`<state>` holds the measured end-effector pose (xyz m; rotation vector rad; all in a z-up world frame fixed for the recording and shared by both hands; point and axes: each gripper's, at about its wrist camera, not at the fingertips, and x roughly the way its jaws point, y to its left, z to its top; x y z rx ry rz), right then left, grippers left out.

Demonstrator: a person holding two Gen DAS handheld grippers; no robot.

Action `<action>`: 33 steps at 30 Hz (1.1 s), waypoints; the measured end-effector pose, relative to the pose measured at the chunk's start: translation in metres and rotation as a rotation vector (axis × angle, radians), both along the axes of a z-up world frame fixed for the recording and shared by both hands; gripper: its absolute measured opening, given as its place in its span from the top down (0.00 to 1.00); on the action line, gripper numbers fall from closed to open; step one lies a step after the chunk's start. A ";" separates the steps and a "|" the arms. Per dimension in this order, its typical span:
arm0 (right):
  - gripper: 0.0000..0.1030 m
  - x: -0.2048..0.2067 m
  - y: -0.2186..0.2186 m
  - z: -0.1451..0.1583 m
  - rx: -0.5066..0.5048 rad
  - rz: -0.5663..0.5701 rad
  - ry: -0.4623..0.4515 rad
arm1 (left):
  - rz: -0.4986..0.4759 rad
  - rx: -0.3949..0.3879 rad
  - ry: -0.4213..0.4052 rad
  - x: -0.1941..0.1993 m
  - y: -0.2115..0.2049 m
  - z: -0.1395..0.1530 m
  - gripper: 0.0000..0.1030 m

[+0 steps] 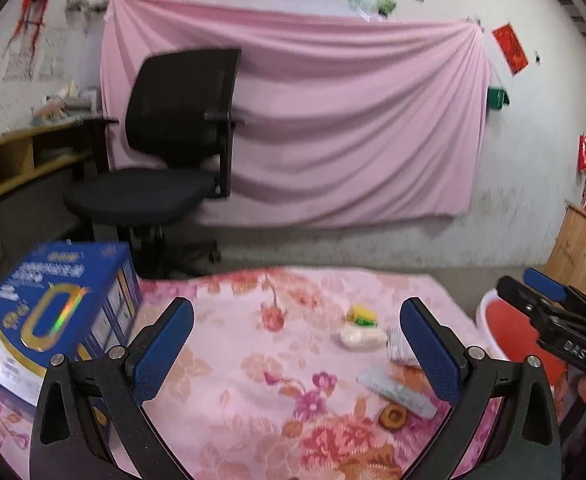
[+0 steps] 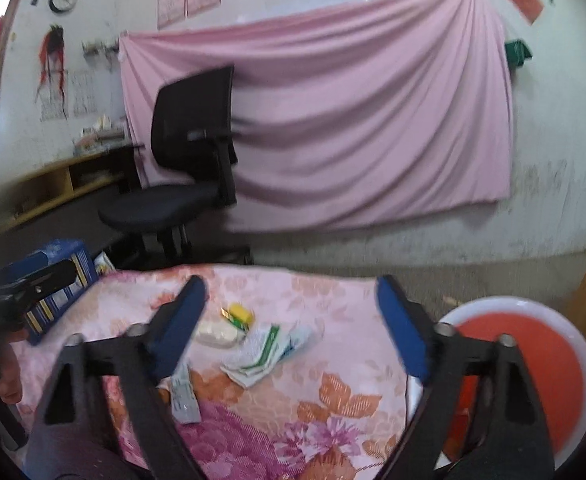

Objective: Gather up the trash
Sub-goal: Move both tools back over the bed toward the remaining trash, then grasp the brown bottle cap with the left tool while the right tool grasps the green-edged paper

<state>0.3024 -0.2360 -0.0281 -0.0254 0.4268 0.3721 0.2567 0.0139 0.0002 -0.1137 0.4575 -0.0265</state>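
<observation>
Trash lies on a pink floral tablecloth [image 1: 253,360]: a yellow-green wrapper [image 1: 361,315], a white lump [image 1: 362,338], a grey flat packet [image 1: 397,391], a brown round piece [image 1: 392,416]. In the right wrist view I see the yellow wrapper [image 2: 239,314], the white lump [image 2: 217,334], crumpled white-green paper [image 2: 267,354] and the grey packet [image 2: 183,394]. My left gripper [image 1: 297,356] is open and empty above the cloth. My right gripper [image 2: 291,330] is open and empty above the paper; it also shows in the left wrist view [image 1: 533,296].
A red bin with a white rim [image 2: 525,352] stands right of the table [image 1: 509,332]. A blue box [image 1: 53,320] sits at the table's left edge. A black office chair [image 1: 165,160] stands behind, before a pink sheet on the wall.
</observation>
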 end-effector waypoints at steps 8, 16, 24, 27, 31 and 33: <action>0.34 0.024 0.012 -0.031 -0.084 0.078 0.228 | -0.130 -0.041 0.202 0.017 -0.010 -0.030 0.29; 0.44 0.045 0.018 -0.045 -0.094 0.149 0.351 | -0.316 -0.085 0.369 0.027 -0.034 -0.051 0.62; 0.46 0.050 0.026 -0.051 -0.123 0.172 0.386 | -0.370 -0.050 0.481 0.041 -0.052 -0.068 0.77; 0.46 0.053 0.028 -0.053 -0.130 0.178 0.400 | -0.375 -0.043 0.490 0.044 -0.055 -0.072 0.84; 0.46 0.057 0.035 -0.057 -0.151 0.185 0.425 | -0.376 -0.038 0.491 0.051 -0.056 -0.074 0.85; 0.46 0.060 0.038 -0.058 -0.160 0.190 0.429 | -0.374 -0.057 0.494 0.054 -0.053 -0.074 0.85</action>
